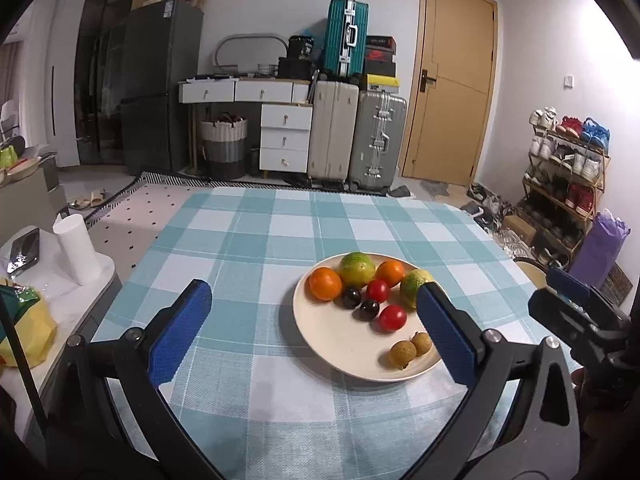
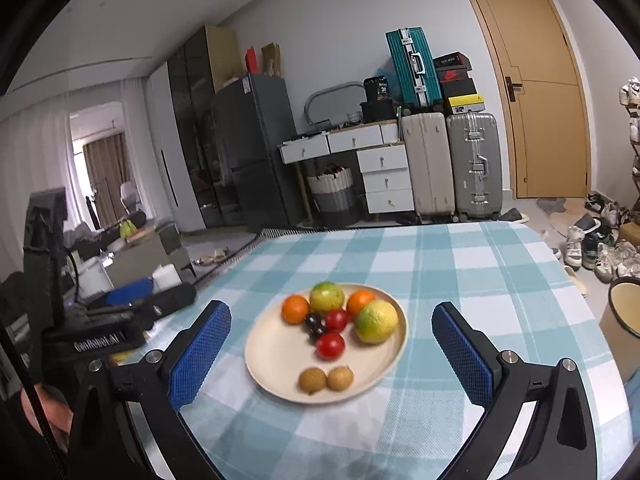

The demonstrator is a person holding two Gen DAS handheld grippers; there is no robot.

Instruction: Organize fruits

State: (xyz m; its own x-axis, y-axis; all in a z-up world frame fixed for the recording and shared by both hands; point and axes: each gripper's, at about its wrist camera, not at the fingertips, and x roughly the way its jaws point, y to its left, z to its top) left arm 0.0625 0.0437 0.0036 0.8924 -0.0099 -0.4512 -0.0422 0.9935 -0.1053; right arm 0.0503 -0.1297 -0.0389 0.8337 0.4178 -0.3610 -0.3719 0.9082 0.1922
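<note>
A cream plate [image 1: 340,344] [image 2: 276,356] sits on the checked tablecloth. It holds two oranges [image 1: 324,283] [image 2: 295,309], two green-yellow citrus fruits [image 1: 357,268] [image 2: 377,321], two red tomatoes [image 1: 392,317] [image 2: 330,345], two dark plums [image 1: 368,309] [image 2: 313,325] and two brown longans [image 1: 401,354] [image 2: 312,380]. My left gripper [image 1: 314,296] is open and empty above the table, its right finger in front of the plate's right side. My right gripper [image 2: 332,320] is open and empty, the plate between its fingers in view. The right gripper also shows at the left wrist view's right edge [image 1: 576,304].
The table [image 1: 248,240] carries a teal-and-white checked cloth. A side table with a white roll [image 1: 76,248] and a yellow bag [image 1: 24,328] stands to the left. Suitcases [image 1: 358,136], drawers, a door and a shoe rack [image 1: 568,168] lie beyond. A stool [image 2: 624,312] stands right.
</note>
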